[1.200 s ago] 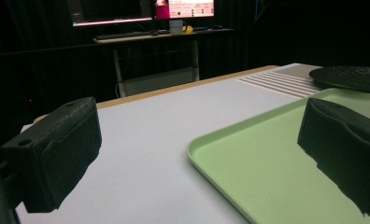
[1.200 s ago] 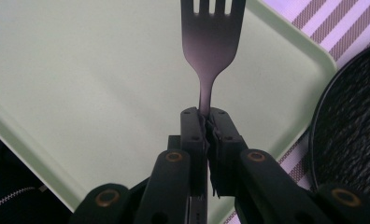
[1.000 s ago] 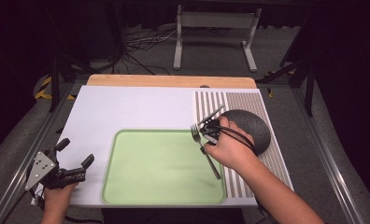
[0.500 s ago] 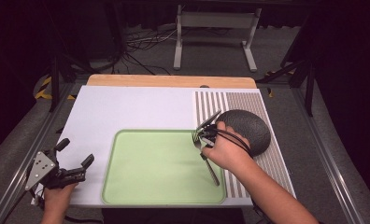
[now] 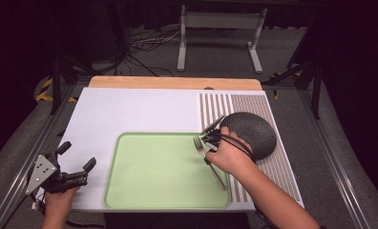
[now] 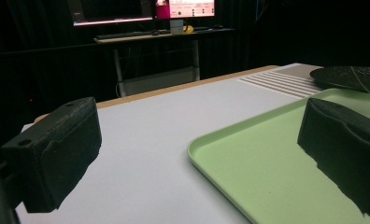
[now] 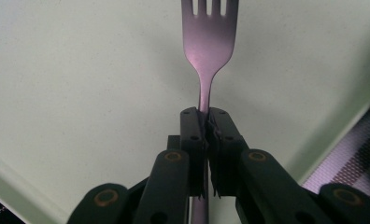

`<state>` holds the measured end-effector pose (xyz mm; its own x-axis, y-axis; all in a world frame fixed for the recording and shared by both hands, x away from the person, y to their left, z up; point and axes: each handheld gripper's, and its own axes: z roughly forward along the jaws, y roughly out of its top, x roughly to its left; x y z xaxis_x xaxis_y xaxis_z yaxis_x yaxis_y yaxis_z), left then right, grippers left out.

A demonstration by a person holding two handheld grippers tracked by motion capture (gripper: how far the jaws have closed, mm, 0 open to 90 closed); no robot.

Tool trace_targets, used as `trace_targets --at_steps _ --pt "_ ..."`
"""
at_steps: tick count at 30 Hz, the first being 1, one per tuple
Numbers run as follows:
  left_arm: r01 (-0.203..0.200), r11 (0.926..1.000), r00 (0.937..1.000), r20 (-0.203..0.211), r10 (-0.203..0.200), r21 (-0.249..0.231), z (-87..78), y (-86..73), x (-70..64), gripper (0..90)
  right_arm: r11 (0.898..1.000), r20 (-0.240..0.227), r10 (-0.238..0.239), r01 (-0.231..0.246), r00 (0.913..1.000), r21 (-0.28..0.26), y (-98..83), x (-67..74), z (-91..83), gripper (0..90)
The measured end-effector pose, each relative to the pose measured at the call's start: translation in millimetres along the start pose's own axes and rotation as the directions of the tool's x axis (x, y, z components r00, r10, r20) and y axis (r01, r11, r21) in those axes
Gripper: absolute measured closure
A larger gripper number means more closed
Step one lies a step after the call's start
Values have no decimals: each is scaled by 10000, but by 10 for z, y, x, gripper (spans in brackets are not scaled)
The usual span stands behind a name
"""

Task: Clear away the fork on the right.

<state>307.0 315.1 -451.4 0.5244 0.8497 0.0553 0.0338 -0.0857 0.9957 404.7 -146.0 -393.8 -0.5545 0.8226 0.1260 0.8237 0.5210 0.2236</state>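
A metal fork [image 5: 208, 160] [image 7: 208, 51] is held over the right side of the light green tray [image 5: 153, 176] [image 7: 80, 93], tines pointing away from the person. My right gripper [image 5: 207, 144] [image 7: 205, 122] is shut on the fork's neck, jaws pressed together around it. The fork's handle sticks out under the hand toward the tray's right edge. At the table's front left corner my left gripper [image 5: 76, 155] [image 6: 197, 154] stands open with nothing between its jaws, beside the tray's [image 6: 267, 158] left rim.
A dark grey dome-shaped bowl [image 5: 250, 133] [image 6: 349, 77] rests on the striped mat [image 5: 254, 107] just right of my right hand. The white board [image 5: 130, 112] lies under the tray. A wooden strip [image 5: 175, 82] runs along the far edge, with a stand beyond.
My right gripper has carried the fork a little left and forward, from the striped mat's edge to over the tray's right side. The left gripper has stayed put.
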Motion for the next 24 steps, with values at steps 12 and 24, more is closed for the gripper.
trace_targets --at_steps 12,24 --pt "5 10000 10000 -2 -5 -13 -1 1 0 3 9997 20 -17 16 10000 263 6 -8 127 848" --pt "-5 10000 10000 22 5 -11 2 2 -2 3 9998 150 -159 158 9998 102 3 -7 103 786"
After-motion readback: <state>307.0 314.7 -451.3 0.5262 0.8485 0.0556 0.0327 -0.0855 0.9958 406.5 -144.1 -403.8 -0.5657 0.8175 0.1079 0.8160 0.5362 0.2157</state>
